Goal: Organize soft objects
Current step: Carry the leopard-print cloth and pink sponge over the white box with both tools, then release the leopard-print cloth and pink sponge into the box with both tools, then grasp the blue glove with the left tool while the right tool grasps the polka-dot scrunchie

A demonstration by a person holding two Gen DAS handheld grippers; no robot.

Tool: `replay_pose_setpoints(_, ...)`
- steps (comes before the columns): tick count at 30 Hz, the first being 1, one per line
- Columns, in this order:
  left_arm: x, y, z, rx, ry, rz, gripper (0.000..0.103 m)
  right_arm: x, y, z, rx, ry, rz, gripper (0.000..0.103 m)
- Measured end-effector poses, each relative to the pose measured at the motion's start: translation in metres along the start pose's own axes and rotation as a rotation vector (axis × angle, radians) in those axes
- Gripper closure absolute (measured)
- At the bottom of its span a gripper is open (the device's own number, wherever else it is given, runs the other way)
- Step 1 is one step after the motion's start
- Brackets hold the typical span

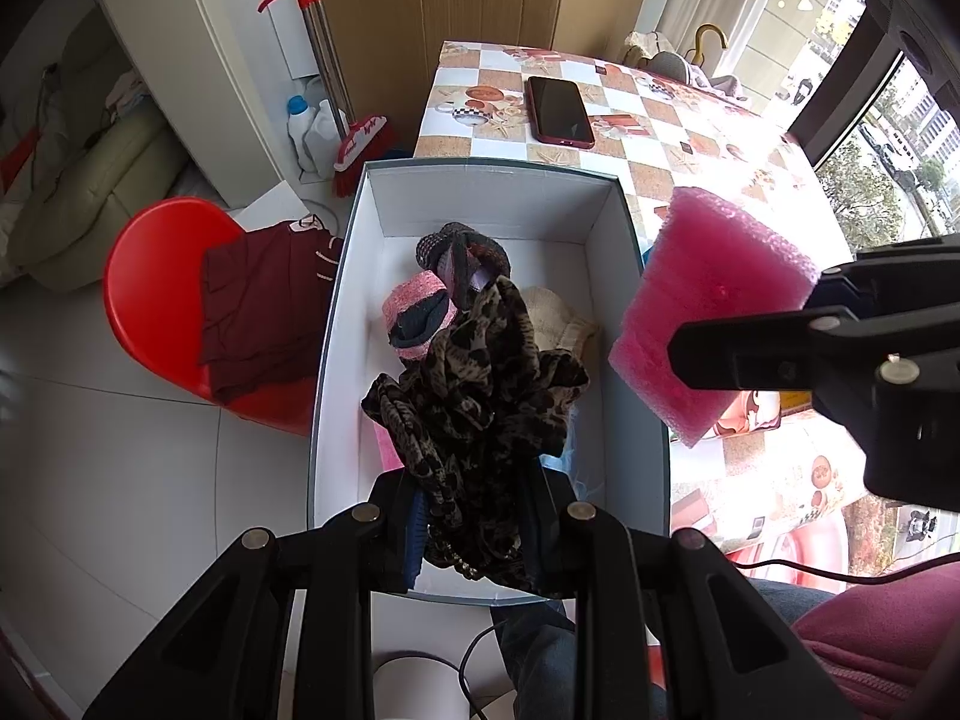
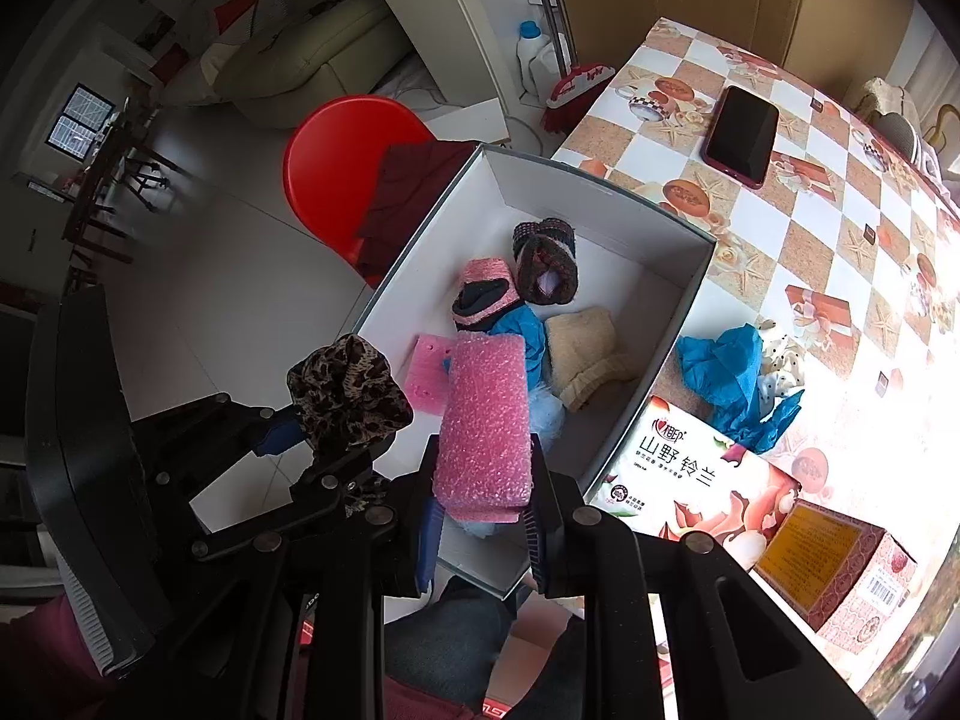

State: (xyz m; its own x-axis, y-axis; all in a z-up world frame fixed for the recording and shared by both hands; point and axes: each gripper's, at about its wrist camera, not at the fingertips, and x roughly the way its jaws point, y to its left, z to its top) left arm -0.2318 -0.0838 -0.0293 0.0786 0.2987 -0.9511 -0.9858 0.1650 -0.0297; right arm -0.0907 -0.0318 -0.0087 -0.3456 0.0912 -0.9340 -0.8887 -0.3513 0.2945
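- Squarely between the fingers of the left gripper point(image 1: 474, 516): a leopard-print cloth point(image 1: 474, 378), pinched at its lower end, bunched and hanging above the open white box point(image 1: 336, 324).
- Likewise clamped in the right gripper point(image 2: 483, 516): a folded pink foam sheet point(image 2: 483, 420), squeezed at its near end between narrow fingers, sticking forward over the box's near end.
- Seen from the left wrist, foam held just right of the box's right wall.
- Down inside the box: pink-and-dark rolled sock point(image 2: 483, 294), dark knitted bundle point(image 2: 545, 261), beige knitted piece point(image 2: 591, 357), blue cloth point(image 2: 522, 327), flat pink foam piece point(image 2: 427, 372).
- Beside the box on the checkered table point(image 2: 840, 228): crumpled blue cloth point(image 2: 729, 378), a tissue pack point(image 2: 690, 480), a phone point(image 2: 743, 135) farther off.
- Left of the box: red chair point(image 1: 162, 276) with a maroon garment point(image 1: 264, 306).
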Motion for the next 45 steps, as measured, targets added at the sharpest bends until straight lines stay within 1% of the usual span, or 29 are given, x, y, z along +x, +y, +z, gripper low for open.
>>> replay_pose_setpoints(9,0.007,-0.003,0.004,0.025,0.017,0.004,0.075,0.007,-0.005,0.008,0.020,0.006,0.021,0.078)
replay_pose_setpoints(17,0.015,-0.003,0.006,0.033,0.040,0.018,0.074,0.019,-0.006,0.013,0.020,0.024,0.022,0.078)
replay_pose_setpoints(27,0.021,-0.001,0.008,0.023,0.059,0.029,0.073,0.026,-0.011,0.019,0.025,0.038,0.017,0.078)
replay_pose_setpoints(33,0.023,0.001,0.007,0.017,0.063,0.038,0.071,0.030,-0.012,0.019,0.027,0.048,0.018,0.078)
replay_pose_setpoints(34,0.023,0.001,0.007,0.016,0.063,0.037,0.069,0.031,-0.013,0.019,0.028,0.049,0.019,0.078)
replay_pose_setpoints(36,0.023,0.001,0.007,0.017,0.066,0.034,0.063,0.032,-0.014,0.019,0.033,0.050,0.019,0.078)
replay_pose_setpoints(38,0.024,0.000,0.007,0.017,0.068,0.036,0.046,0.033,-0.016,0.019,0.039,0.054,0.022,0.078)
replay_pose_setpoints(39,0.024,0.000,0.008,0.016,0.067,0.038,0.041,0.033,-0.017,0.019,0.043,0.057,0.025,0.078)
replay_pose_setpoints(40,0.024,0.000,0.008,0.014,0.066,0.038,0.031,0.033,-0.018,0.019,0.046,0.060,0.027,0.077)
replay_pose_setpoints(41,0.023,0.000,0.008,0.011,0.066,0.033,0.022,0.033,-0.019,0.019,0.050,0.062,0.027,0.063)
replay_pose_setpoints(42,0.022,0.000,0.009,0.006,0.060,0.022,0.022,0.033,-0.021,0.019,0.056,0.061,0.024,0.036)
replay_pose_setpoints(44,0.025,0.000,0.008,-0.019,0.047,0.001,0.016,0.030,-0.026,0.019,0.073,0.052,0.006,0.019)
replay_pose_setpoints(45,0.027,0.000,0.009,-0.026,0.044,0.008,0.014,0.028,-0.030,0.018,0.083,0.048,0.015,0.019)
